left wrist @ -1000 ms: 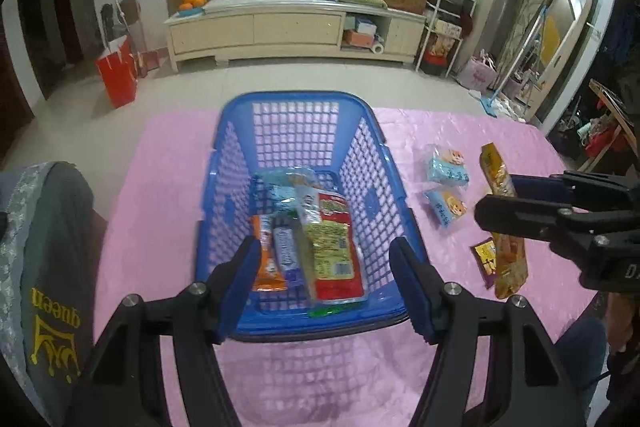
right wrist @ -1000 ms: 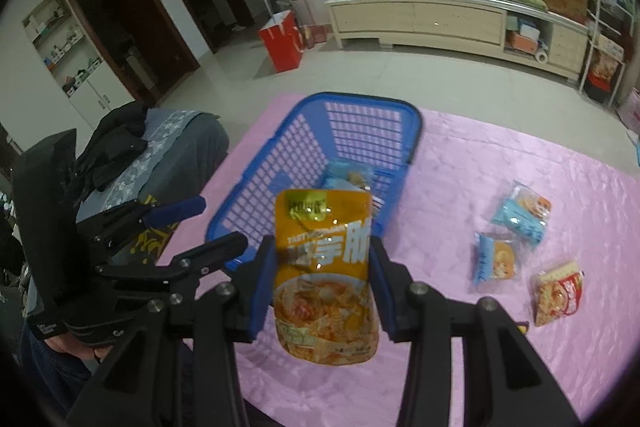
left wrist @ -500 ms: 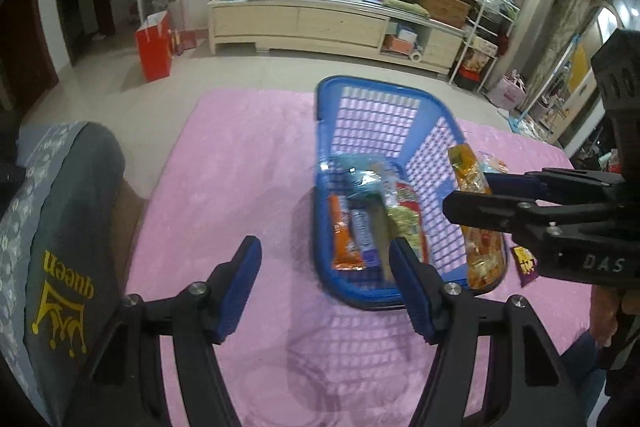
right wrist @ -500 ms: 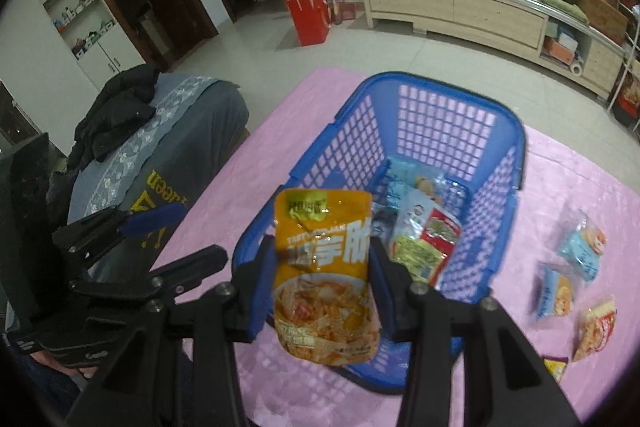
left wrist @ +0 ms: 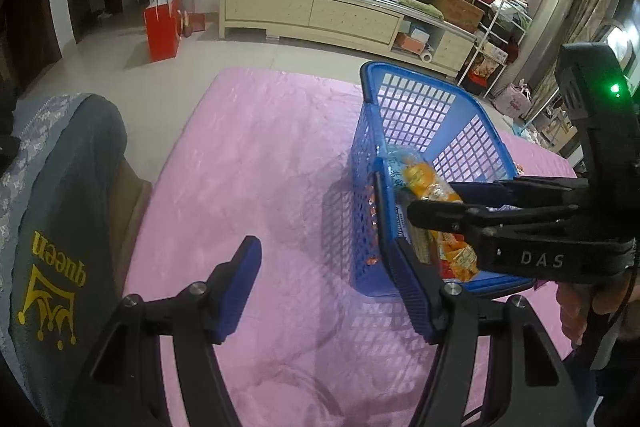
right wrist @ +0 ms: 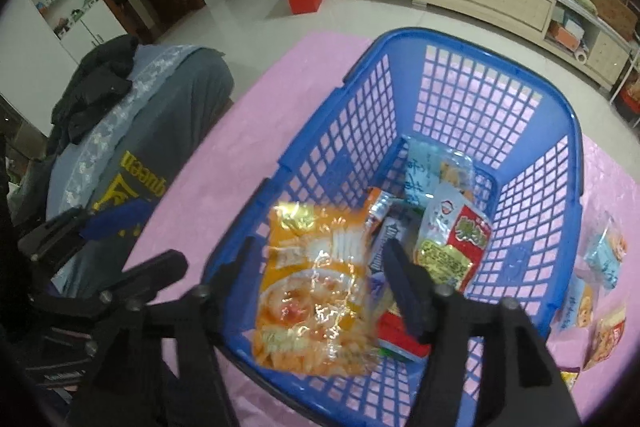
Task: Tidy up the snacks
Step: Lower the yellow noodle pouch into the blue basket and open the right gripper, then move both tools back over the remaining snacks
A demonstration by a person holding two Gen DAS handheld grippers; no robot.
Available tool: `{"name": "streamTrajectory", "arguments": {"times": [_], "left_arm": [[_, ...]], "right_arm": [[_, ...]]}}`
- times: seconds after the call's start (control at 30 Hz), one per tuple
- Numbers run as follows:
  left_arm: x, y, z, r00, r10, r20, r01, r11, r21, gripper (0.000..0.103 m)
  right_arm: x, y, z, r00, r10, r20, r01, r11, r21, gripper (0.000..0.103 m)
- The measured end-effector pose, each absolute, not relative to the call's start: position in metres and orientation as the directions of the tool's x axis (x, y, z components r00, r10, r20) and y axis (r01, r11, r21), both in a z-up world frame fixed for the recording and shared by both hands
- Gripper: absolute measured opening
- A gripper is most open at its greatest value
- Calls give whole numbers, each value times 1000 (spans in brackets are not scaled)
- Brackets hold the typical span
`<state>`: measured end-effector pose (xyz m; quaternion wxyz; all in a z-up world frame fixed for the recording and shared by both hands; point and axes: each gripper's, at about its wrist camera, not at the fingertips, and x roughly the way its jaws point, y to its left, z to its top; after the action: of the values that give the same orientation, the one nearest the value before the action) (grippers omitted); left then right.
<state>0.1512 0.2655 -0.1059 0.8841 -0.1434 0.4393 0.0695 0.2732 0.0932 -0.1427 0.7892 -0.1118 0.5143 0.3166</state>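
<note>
Orange snack pouch hangs between the right gripper fingers, just spreading apart, over the blue basket; left gripper fingers stand apart, empty.

One blue basket stands on the table, which is covered by one pink cloth. Two grippers are in view, the left gripper and the right gripper, each with two fingers. One large orange packet hangs blurred over the basket. Under and beside it at least four more packets lie inside, though they overlap too much for a sure count. About four small packets lie on the cloth beside the basket.
</note>
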Motion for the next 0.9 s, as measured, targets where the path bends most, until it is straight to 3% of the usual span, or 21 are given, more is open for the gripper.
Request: {"name": "streamTrajectory", "arguments": {"times": [0.3, 0.77, 0.83, 0.9], "left_arm": [[142, 260, -96, 615, -10, -788, -241, 950, -200, 64], [139, 151, -46, 665, -54, -745, -90, 984, -152, 64], [142, 134, -41, 671, -67, -738, -69, 986, -153, 72], [145, 120, -39, 673, -81, -735, -51, 987, -155, 72]], "right_arm": [[255, 66, -117, 313, 391, -866, -614, 779, 130, 74], [218, -65, -63, 441, 336, -832, -497, 864, 85, 74], [213, -85, -60, 454, 323, -830, -474, 877, 82, 74], [209, -104, -58, 464, 311, -830, -453, 888, 80, 74]]}}
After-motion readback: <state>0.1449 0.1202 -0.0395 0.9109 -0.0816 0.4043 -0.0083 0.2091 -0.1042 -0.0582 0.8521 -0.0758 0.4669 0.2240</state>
